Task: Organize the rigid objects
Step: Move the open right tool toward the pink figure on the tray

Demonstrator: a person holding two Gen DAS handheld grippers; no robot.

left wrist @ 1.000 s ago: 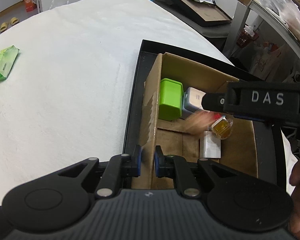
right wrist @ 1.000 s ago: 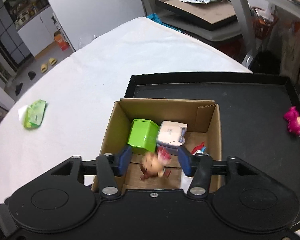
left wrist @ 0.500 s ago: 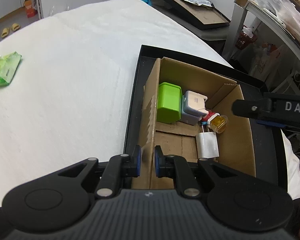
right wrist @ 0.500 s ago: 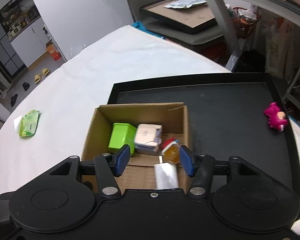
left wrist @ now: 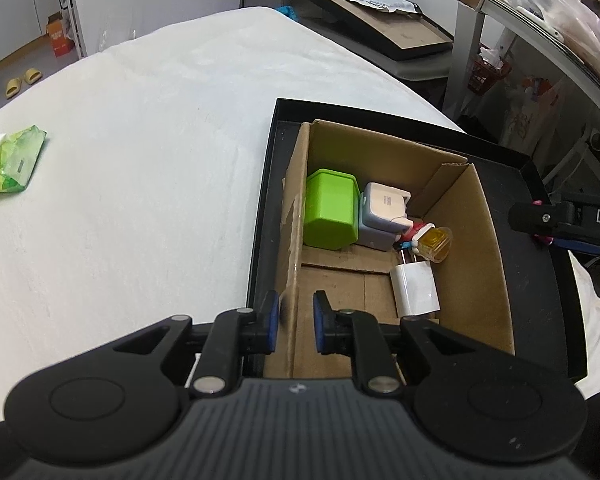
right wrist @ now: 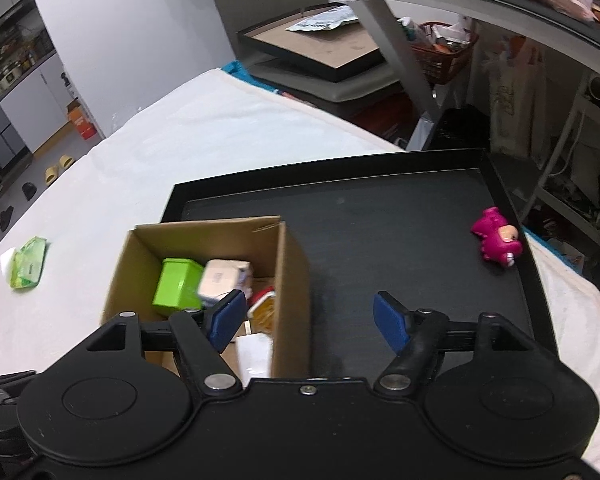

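Pulled the right gripper (right wrist: 308,304) up and away from the cardboard box (right wrist: 204,232) since half a second earlier, and swung it right over the bare black tray (right wrist: 380,208). Kept its fingers spread wide with nothing between them. Left the small amber-topped piece (left wrist: 434,242) in the box, against the white charger (left wrist: 414,288) and near the green tin (left wrist: 332,216) and the grey-white case (left wrist: 384,212).

Held the left gripper (left wrist: 296,322) at the near end of the box's left wall, fingers drawn close on either side of the cardboard. Could not tell whether the pads actually pressed it or only straddled it.

Saw one thing still to sort: the pink toy (right wrist: 498,242), lying on its side near the tray's far right edge, well apart from the box.

Judged the main risks as follows. Could nudge the toy against the raised rim, or over it, by coming in too low or off-centre, since rounded plastic slips easily under the pads. Could pinch it on a thin limb and drop it on the way across. Could clip the box's right wall on the return. Could also drag or tip the light box by shifting the left gripper, spilling what lay inside.
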